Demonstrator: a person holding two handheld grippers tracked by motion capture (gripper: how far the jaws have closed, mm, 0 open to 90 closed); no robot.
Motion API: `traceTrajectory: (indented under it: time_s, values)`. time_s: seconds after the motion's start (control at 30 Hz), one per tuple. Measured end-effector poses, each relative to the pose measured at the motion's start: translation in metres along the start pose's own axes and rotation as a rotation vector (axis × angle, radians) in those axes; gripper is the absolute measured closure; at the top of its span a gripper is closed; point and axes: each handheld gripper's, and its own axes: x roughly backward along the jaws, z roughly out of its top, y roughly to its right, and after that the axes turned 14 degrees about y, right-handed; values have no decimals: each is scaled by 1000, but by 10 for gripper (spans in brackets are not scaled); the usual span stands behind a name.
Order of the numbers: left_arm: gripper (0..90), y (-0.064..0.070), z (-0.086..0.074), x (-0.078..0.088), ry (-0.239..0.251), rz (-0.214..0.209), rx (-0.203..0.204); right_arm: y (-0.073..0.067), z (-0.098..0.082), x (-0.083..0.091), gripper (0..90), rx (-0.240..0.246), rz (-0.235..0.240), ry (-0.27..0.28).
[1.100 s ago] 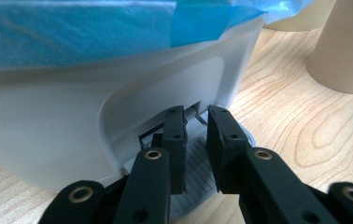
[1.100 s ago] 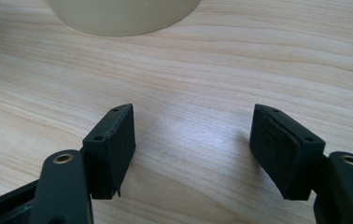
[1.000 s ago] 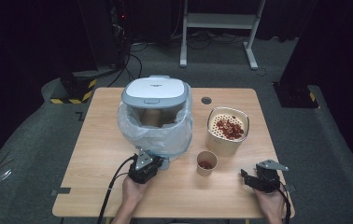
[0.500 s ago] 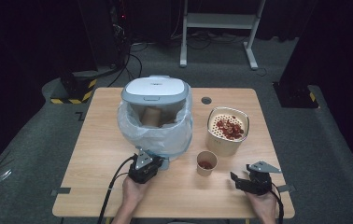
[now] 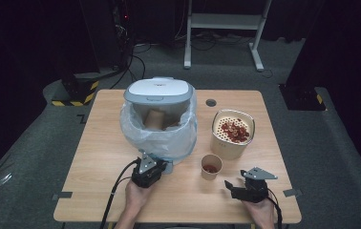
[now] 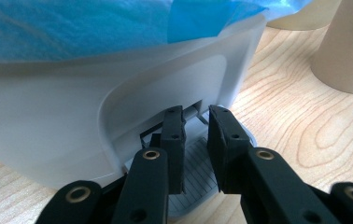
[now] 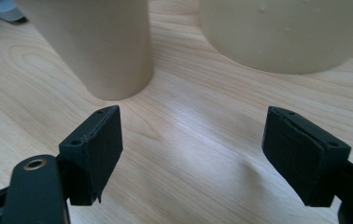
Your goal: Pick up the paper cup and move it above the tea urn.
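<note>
Pale paper cup [image 5: 211, 167] stands on the table just ahead of the right gripper [image 5: 232, 188], whose empty jaws have just been opening for the reach, while the left gripper [image 6: 195, 133], jaws nearly closed, presses the bin's pedal [image 6: 198, 158]; next, close squarely around the cup.

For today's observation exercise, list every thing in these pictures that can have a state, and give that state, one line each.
Bin lid: raised.
Bin liner bag: fitted, a paper cup lying inside.
Bin pedal: left gripper nearly shut over it.
Small paper cup: upright, red pieces at the bottom.
Beige container: open, red pieces on its perforated insert.
Right gripper: open, empty, jaws just widened.
</note>
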Motion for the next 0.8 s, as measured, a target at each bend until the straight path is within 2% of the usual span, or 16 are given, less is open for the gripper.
traceTrajectory:
  time_s: [0.37,0.8]
  values:
    - [766,-1,0,0,0,6,-2,-13,2,-6,194,25,51,22]
    - [760,-1,0,0,0,8,0,-19,6,-14,172,32,96,42]
